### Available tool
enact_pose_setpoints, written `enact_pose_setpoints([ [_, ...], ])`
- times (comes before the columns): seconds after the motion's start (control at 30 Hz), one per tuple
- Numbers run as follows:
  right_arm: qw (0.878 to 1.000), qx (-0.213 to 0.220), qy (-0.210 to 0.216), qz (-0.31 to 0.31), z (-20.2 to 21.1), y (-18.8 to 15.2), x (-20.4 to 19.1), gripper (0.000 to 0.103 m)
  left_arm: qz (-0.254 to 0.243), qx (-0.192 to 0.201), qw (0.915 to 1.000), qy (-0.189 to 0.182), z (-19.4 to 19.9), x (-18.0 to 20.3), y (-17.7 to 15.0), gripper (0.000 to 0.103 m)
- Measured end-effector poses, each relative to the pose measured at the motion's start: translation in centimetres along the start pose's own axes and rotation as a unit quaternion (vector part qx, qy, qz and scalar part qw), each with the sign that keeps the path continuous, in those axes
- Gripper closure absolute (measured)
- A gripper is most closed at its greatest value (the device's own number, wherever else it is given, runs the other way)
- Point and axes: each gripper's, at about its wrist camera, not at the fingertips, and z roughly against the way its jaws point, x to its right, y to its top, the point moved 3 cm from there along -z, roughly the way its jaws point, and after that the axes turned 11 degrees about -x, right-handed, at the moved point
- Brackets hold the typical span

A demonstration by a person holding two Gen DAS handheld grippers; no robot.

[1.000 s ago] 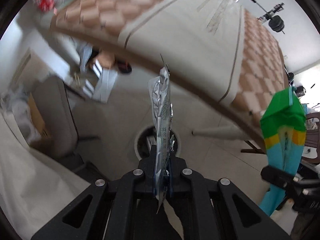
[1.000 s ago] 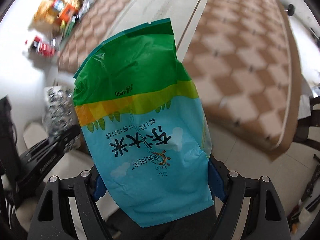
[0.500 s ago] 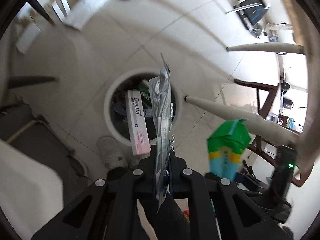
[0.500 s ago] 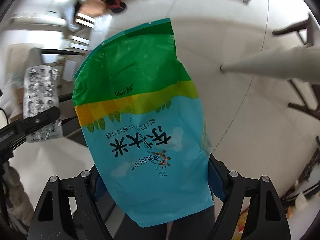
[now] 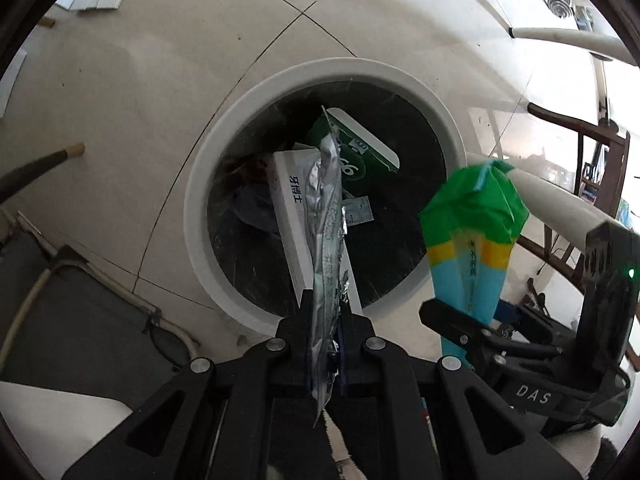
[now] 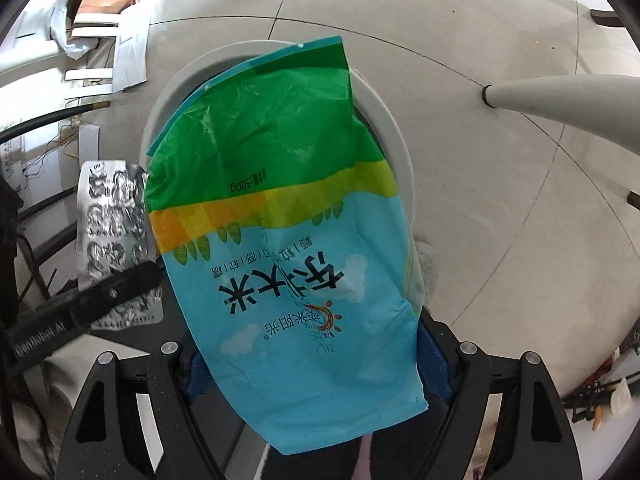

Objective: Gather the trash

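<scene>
- Left gripper (image 5: pixel 325 322): your jaws pinch a silver foil blister sheet (image 5: pixel 326 216) above the round white-rimmed bin (image 5: pixel 200 184).
- Right gripper (image 6: pixel 316 364): jaws, just widened, flank the green-and-blue plastic rice bag (image 6: pixel 280 240), right of the sheet.
- Step: drop-off; next, release both over the opening.

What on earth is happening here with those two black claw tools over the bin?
A person is clearing trash with a handheld gripper in each hand. The left gripper is clamped on a silver foil blister pack, held above the round white-rimmed trash bin, which already holds boxes. The right gripper carries a green, yellow and blue plastic rice bag; its jaws have just been opening, with the bag between them. Nothing has dropped yet.
</scene>
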Motion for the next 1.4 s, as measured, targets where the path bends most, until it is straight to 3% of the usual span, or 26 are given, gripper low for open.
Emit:
enact_pose_setpoints([
  [0.1,1.0,-0.003,0.0,0.003,-0.2,0.0,-0.4,0.016,0.0,0.01,0.9997,0.022,0.5,0.5,-0.3,0.084],
  [0.13,1.0,-0.006,-0.001,0.004,-0.2,0.2,0.0,0.015,0.001,0.016,0.9995,0.027,0.7,0.5,-0.6,0.056],
  [0.17,1.0,-0.007,-0.003,0.005,-0.2,0.3,-0.1,0.014,0.001,0.021,0.9994,0.026,0.9,0.6,-0.8,0.017],
  [0.2,1.0,-0.006,-0.012,0.006,-0.1,0.2,-0.1,0.011,0.001,0.028,0.9994,0.023,1.2,0.7,-1.1,0.007],
  [0.3,1.0,-0.006,-0.021,0.009,0.3,0.4,0.4,0.0,0.005,0.036,0.999,0.024,1.5,0.3,-1.7,0.006],
  [0.63,0.999,0.013,-0.041,0.02,2.5,-2.0,0.0,0.0,0.033,0.08,0.9943,0.061,4.4,0.0,-4.3,0.005],
  [0.77,0.998,0.032,-0.048,0.023,4.6,-3.9,-0.2,0.0,0.029,0.118,0.9858,0.116,6.2,0.9,-6.9,0.005],
  [0.97,0.995,0.074,-0.07,0.023,10.1,-9.4,-0.5,0.0,0.025,0.145,0.9783,0.146,9.6,3.1,-12.2,0.005],
  [1.17,0.994,0.097,-0.052,0.027,16.6,-16.7,-0.8,0.0,0.01,0.17,0.9715,0.165,14.0,6.7,-18.9,0.005],
  [1.4,0.991,0.127,-0.017,0.046,26.2,-26.1,-0.5,0.0,-0.027,0.193,0.9675,0.161,19.7,12.6,-26.5,0.005],
])
